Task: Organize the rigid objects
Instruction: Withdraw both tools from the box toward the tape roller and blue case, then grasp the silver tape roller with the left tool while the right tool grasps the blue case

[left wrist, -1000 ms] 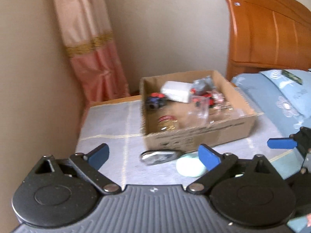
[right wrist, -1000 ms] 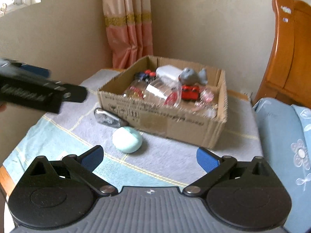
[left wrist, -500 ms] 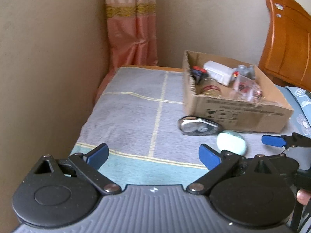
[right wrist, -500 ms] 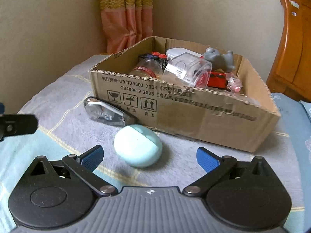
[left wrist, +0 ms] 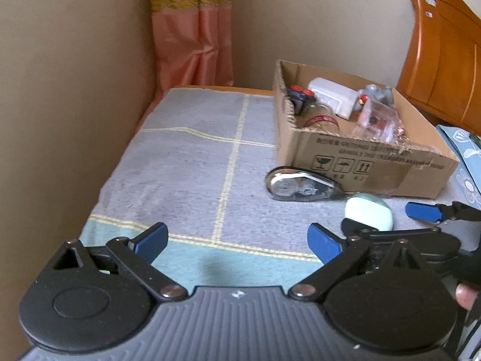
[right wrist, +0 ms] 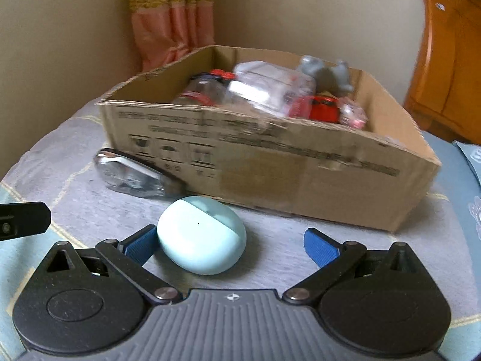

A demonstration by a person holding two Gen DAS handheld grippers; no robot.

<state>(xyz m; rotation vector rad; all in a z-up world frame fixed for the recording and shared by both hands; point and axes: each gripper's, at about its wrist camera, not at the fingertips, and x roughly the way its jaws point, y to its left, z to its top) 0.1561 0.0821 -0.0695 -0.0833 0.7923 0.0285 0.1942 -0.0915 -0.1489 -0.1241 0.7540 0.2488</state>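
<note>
Mint case [right wrist: 200,235] on grey-blue checked cloth [left wrist: 192,162], near curtained corner [left wrist: 192,39].

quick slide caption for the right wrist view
Open right tongs straddle a mint case lying before the cardboard box.

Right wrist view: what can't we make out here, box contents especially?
- Brown cardboard box: motion blur makes its printed text and the clear plastic containers unreadable; its front wall hides whatever lies low inside.
- Silver teardrop-shaped gadget: its far tip is behind the box corner.
- Pale mint rounded case: underside hidden; contact with the right gripper's left finger is unclear.
- Left gripper: only one black finger enters at the frame's left edge.
</note>
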